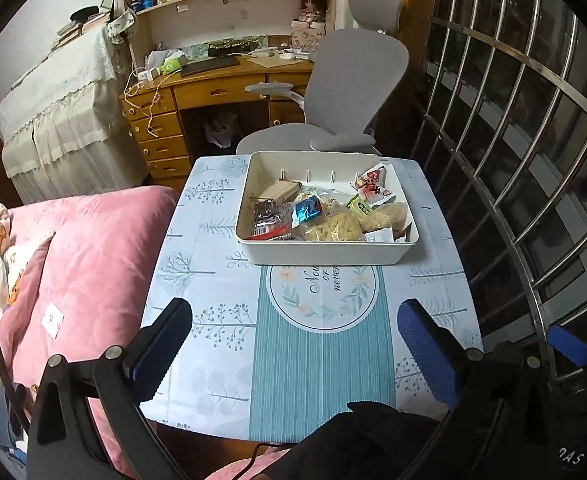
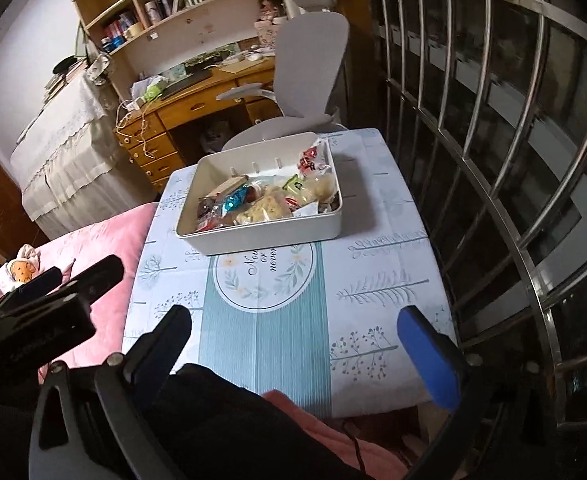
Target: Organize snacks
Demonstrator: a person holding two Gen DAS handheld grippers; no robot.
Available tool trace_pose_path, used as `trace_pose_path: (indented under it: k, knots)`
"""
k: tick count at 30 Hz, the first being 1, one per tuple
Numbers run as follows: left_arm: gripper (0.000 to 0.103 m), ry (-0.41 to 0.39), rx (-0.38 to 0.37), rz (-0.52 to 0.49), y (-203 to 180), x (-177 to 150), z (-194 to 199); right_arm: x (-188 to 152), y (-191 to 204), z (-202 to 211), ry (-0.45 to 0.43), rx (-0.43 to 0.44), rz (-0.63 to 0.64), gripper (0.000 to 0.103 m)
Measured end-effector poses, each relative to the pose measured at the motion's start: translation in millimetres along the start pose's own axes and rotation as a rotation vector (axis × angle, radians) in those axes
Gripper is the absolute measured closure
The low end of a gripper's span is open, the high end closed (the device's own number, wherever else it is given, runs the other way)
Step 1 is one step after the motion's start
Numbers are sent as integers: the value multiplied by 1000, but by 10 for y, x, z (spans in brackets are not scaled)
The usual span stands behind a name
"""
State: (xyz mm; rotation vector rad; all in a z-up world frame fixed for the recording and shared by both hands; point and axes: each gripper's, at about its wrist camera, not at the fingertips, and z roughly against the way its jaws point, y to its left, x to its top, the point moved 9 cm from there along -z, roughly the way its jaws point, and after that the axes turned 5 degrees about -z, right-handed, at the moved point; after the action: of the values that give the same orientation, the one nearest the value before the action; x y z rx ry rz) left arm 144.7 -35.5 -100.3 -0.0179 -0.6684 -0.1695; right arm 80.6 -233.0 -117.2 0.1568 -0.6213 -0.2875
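Observation:
A cream plastic bin (image 1: 253, 249) stands at the far middle of a small table (image 1: 213, 288) with a blue-and-white tree-print cloth. It holds several wrapped snacks: a blue foil pack (image 1: 306, 209), pale rice cakes (image 1: 335, 229), a red-and-white packet (image 1: 373, 188). The bin also shows in the right wrist view (image 2: 229, 240). My left gripper (image 1: 295, 322) is open and empty over the table's near half. My right gripper (image 2: 293, 328) is open and empty over the near edge, to the right of the left one, which shows in the right wrist view (image 2: 77, 280).
A pink quilted bed (image 1: 93, 248) lies left of the table. A grey office chair (image 1: 349, 80) and a wooden desk (image 1: 197, 92) stand behind it. Steel window bars (image 1: 533, 160) run along the right side.

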Motion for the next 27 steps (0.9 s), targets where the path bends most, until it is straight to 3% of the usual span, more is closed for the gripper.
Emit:
trace_pose_path:
  k: [27]
  knots:
    - [1, 6, 35, -10, 33, -50, 20, -92, 69, -125, 62, 27, 8, 0]
